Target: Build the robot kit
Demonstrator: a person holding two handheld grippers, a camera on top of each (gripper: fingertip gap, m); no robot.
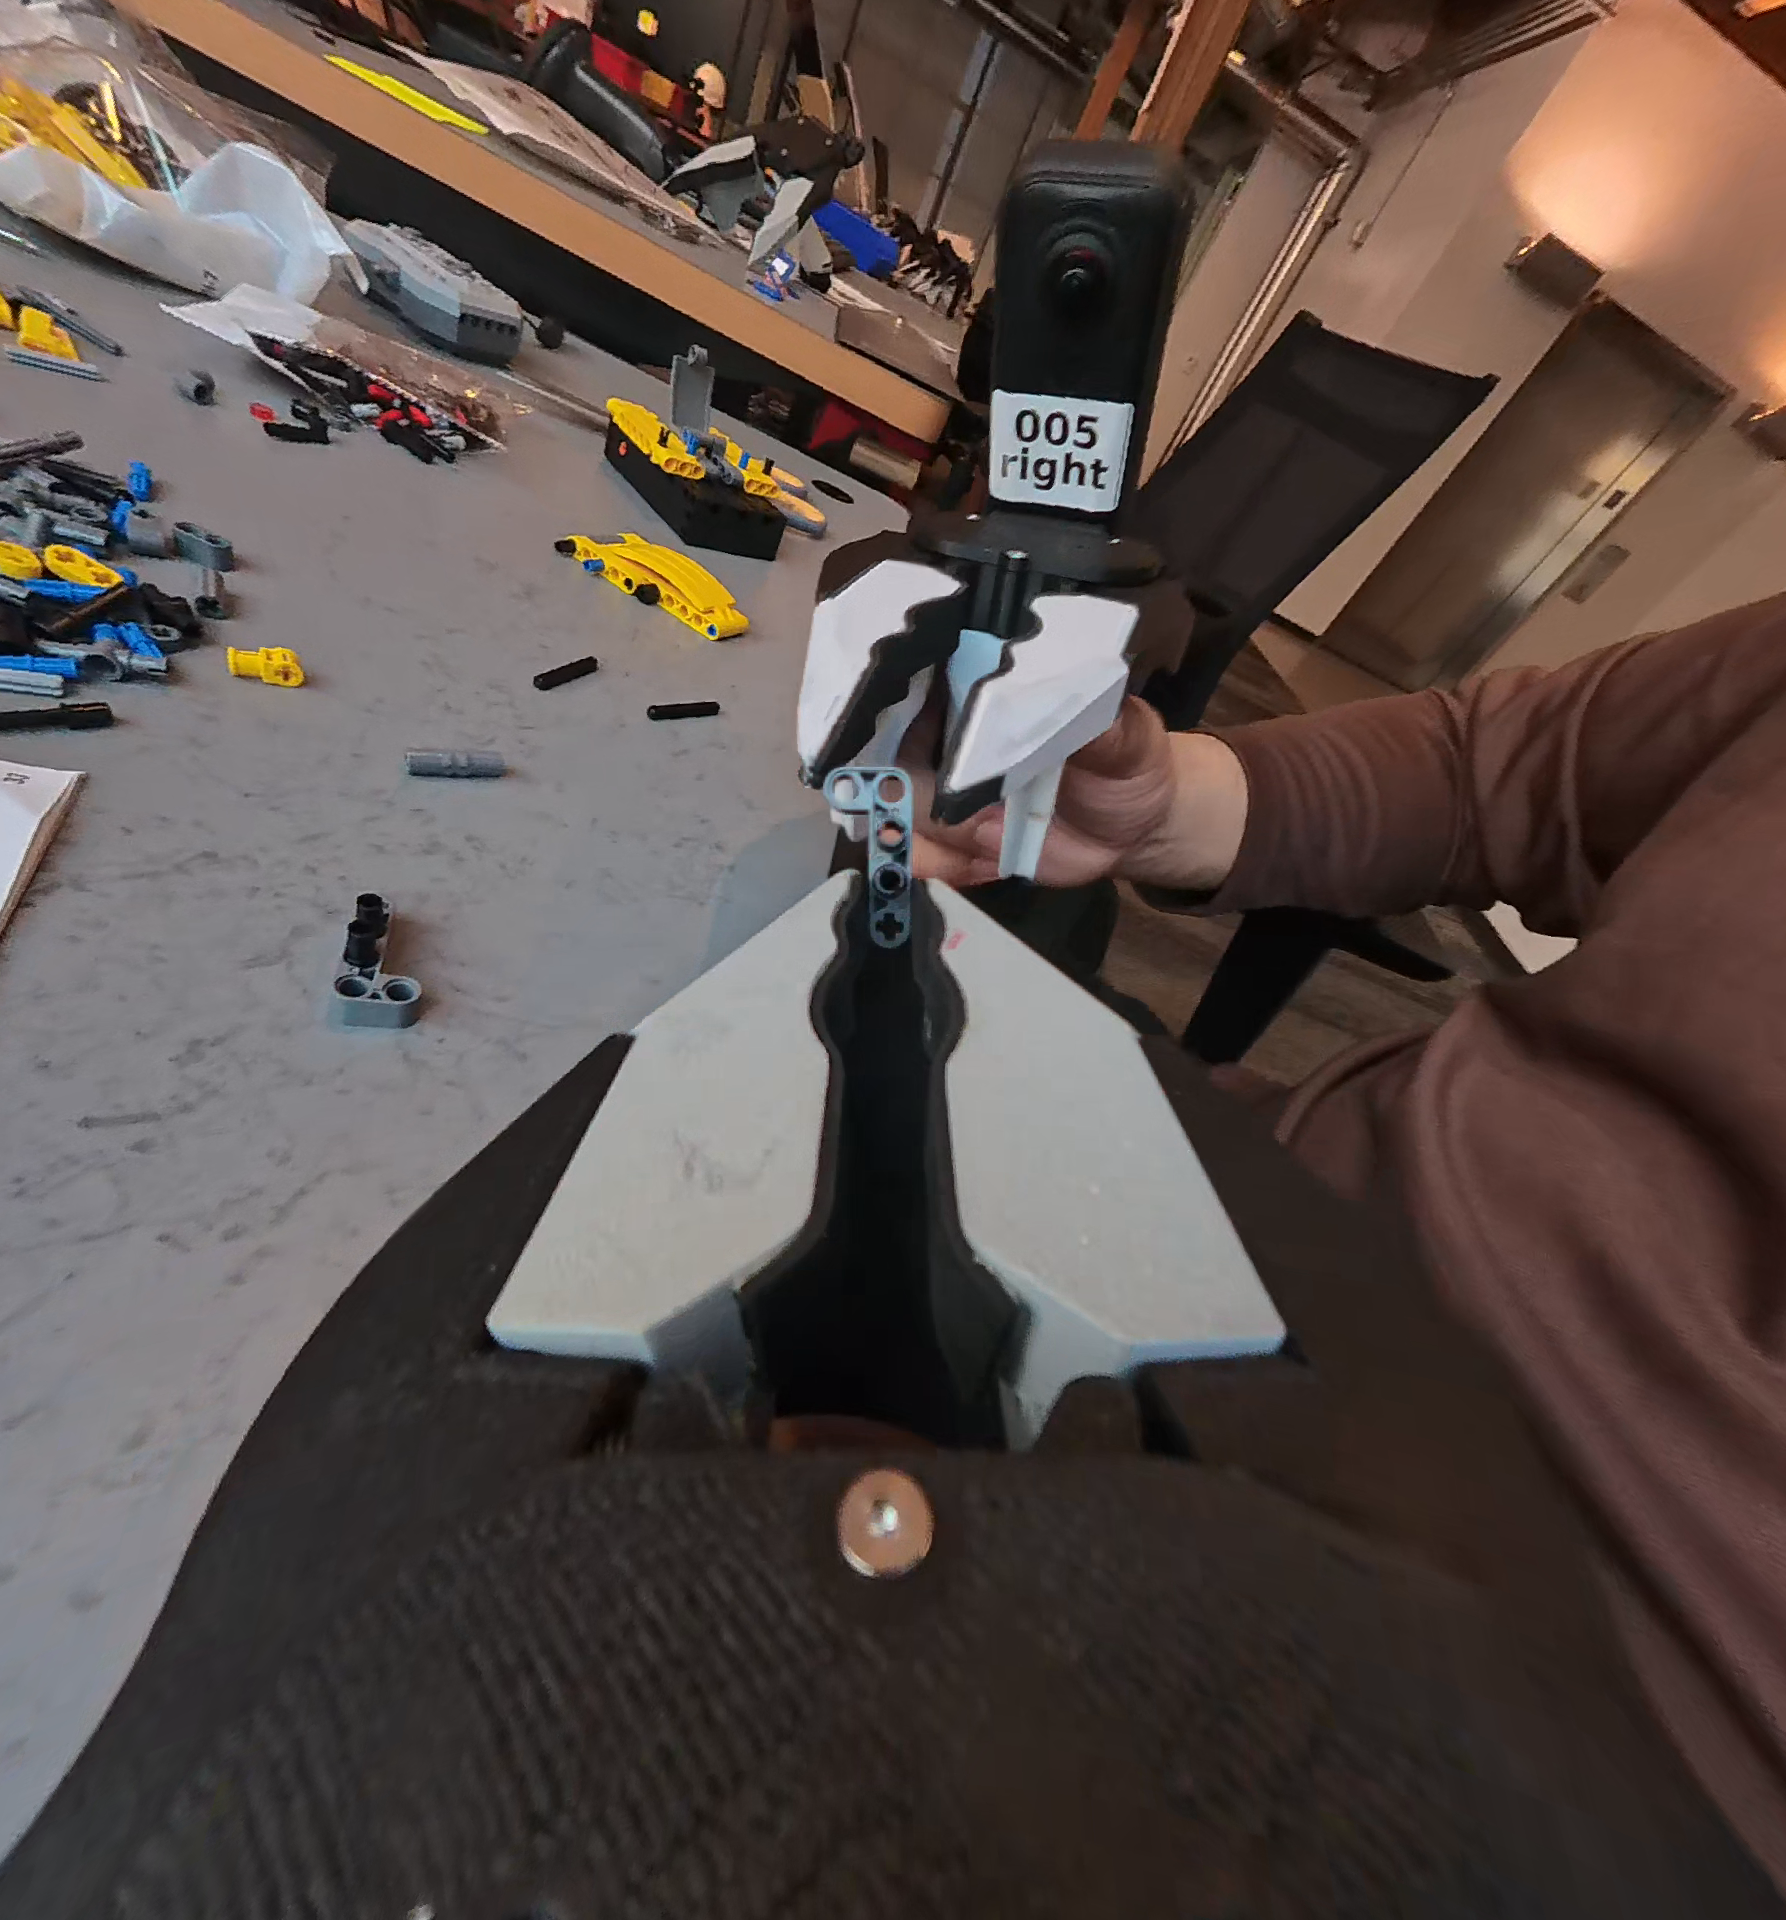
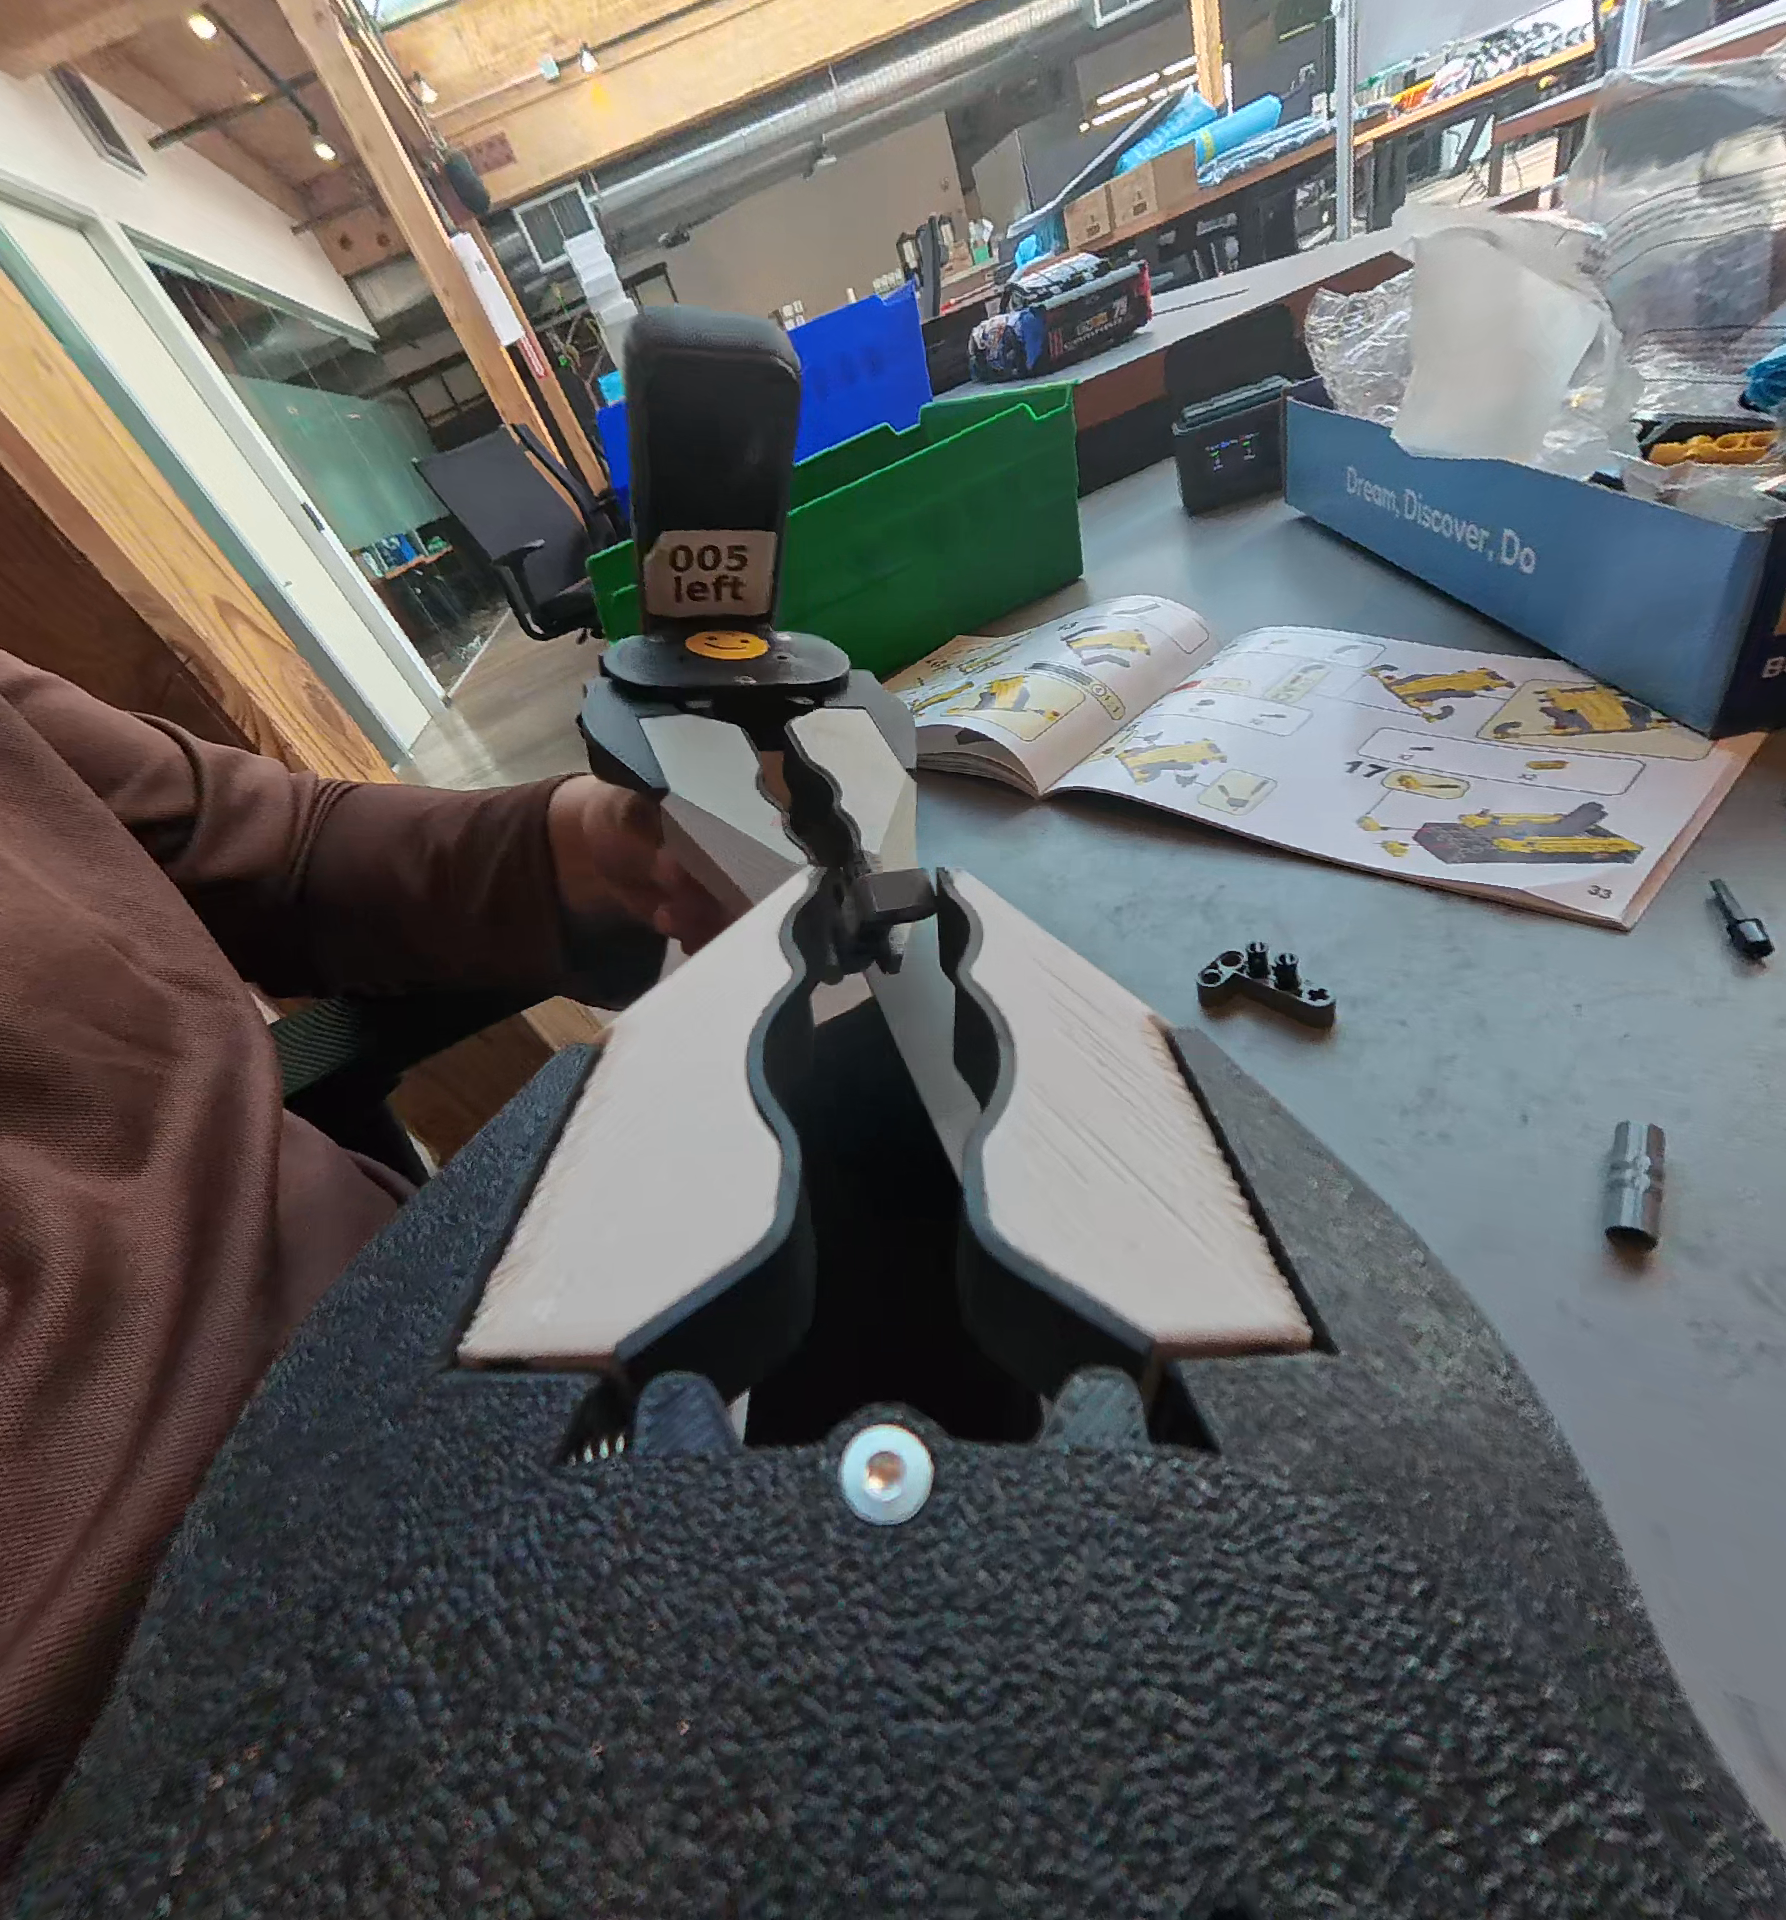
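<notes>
My left gripper [image 1: 884,906] is shut on the lower end of a grey L-shaped holed beam [image 1: 887,831] and holds it upright above the table edge. My right gripper [image 1: 930,831] faces it tip to tip, jaws apart, with the beam's top next to one of its fingers. In the right wrist view my right gripper [image 2: 873,891] is open, and the beam's dark end [image 2: 899,896] sits between its fingertips. The left gripper [image 2: 845,868] shows just behind the beam. A hand with a brown sleeve [image 1: 1128,810] holds each gripper.
On the grey table [image 1: 245,1195] lie a grey L-beam with black pins [image 1: 375,977], a grey connector tube [image 1: 456,764], black pins, and a heap of blue, yellow and grey parts [image 1: 47,592]. An open instruction booklet [image 2: 1388,758], a blue box [image 2: 1554,592] and a green bin [image 2: 930,520] stand farther off. The grippers are tip to tip, or close to it.
</notes>
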